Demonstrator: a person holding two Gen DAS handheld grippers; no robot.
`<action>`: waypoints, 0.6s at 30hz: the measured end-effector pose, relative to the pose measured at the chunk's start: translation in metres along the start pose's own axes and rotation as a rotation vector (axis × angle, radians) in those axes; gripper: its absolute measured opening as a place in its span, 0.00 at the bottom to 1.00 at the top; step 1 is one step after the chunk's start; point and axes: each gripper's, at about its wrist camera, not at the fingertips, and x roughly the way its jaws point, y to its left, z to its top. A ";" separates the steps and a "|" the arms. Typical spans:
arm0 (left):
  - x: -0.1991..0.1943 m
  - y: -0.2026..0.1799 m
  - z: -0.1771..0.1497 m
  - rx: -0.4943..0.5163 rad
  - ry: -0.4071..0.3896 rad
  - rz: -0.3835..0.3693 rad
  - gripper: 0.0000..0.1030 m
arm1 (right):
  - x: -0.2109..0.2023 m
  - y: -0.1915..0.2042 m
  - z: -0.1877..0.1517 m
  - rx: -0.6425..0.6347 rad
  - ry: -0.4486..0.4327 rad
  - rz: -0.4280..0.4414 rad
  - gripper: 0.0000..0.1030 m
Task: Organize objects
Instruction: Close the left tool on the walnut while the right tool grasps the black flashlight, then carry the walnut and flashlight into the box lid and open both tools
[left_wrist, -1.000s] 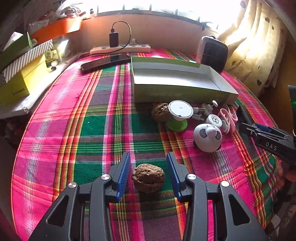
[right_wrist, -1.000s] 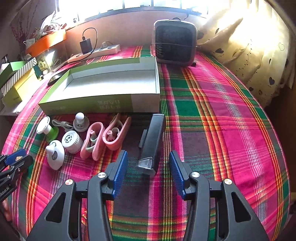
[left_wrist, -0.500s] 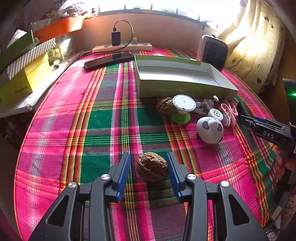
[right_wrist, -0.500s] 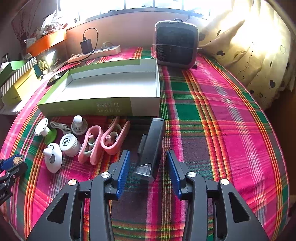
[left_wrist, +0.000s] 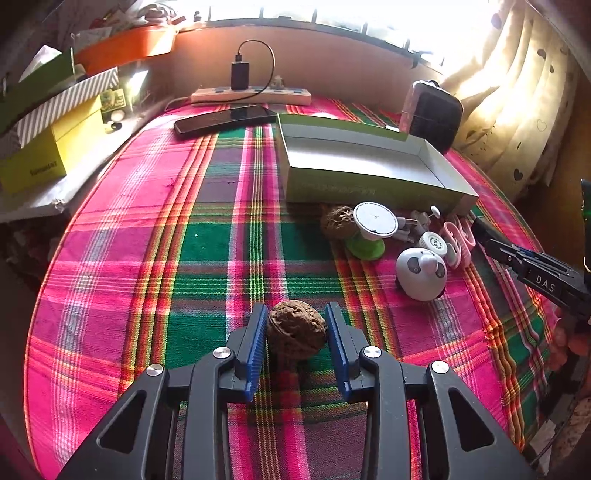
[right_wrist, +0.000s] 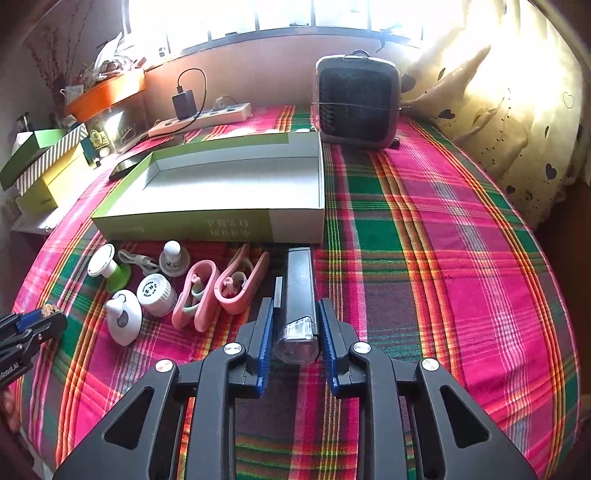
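Note:
A brown walnut (left_wrist: 297, 334) lies on the plaid cloth between the blue pads of my left gripper (left_wrist: 296, 308). The jaws are closing and both pads touch its sides. My right gripper (right_wrist: 295, 303) is shut on the near, clear-tipped end of a long black device (right_wrist: 300, 280) that lies just in front of the open green box (right_wrist: 207, 225). That box (left_wrist: 369, 192) is empty. A second walnut (left_wrist: 338, 221) rests against its front wall. The right gripper (left_wrist: 517, 254) shows at the right edge of the left wrist view.
Small items lie in front of the box: a white panda-faced gadget (left_wrist: 421, 273), a white disc on a green foot (left_wrist: 373, 225), two pink clips (right_wrist: 221, 288). A dark fan (right_wrist: 356, 103), a phone (left_wrist: 225, 120) and a power strip (left_wrist: 251, 96) stand behind.
Both pairs of jaws have narrowed. The left pads now touch the walnut and the right pads now clamp the black device, which earlier lay loose between them.

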 end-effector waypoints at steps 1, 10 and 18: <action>-0.001 -0.001 0.002 0.004 -0.007 0.000 0.29 | -0.002 -0.002 0.001 0.005 -0.003 0.007 0.24; -0.007 -0.009 0.023 0.037 -0.035 -0.025 0.29 | -0.029 -0.013 0.022 0.016 -0.087 0.055 0.24; -0.010 -0.016 0.052 0.045 -0.063 -0.059 0.29 | -0.042 -0.016 0.052 -0.004 -0.127 0.072 0.24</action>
